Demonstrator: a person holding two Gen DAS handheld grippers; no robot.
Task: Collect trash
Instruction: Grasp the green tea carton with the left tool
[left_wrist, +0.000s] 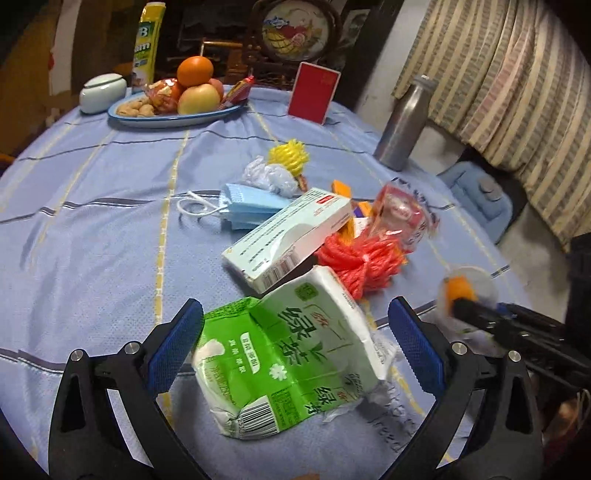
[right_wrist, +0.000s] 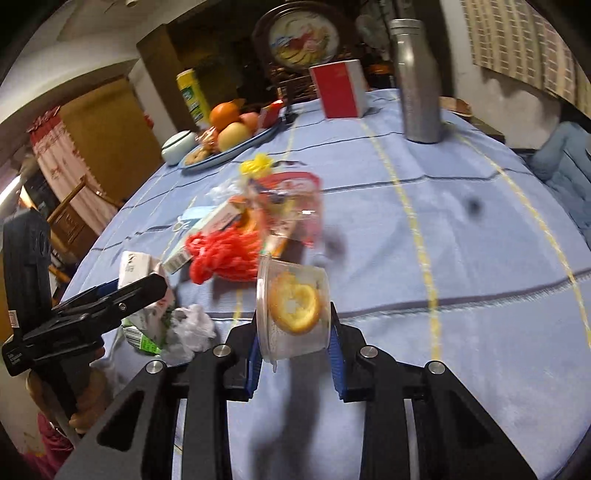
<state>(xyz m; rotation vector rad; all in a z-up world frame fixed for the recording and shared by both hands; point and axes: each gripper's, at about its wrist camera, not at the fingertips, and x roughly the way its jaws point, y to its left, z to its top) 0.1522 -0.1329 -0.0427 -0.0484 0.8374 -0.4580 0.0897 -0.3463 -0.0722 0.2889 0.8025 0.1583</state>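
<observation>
The left gripper (left_wrist: 295, 347) is spread wide around a green packet (left_wrist: 284, 358); the right gripper (right_wrist: 295, 350) is clamped on a clear cup (right_wrist: 293, 314), near red netting (right_wrist: 225, 258).

Landmark = fruit plate (left_wrist: 173, 120), far side of blue striped tablecloth (left_wrist: 92, 221). White lidded jar (left_wrist: 101, 92) just left of plate, yellow/green pkg (left_wrist: 147, 44) behind it. Red card (left_wrist: 313, 92) to plate's right, steel bottle (left_wrist: 404, 123) further right, nr table edge.

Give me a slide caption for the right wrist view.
Right tool shut on a clear plastic cup holding an orange slice, above the blue tablecloth.
</observation>
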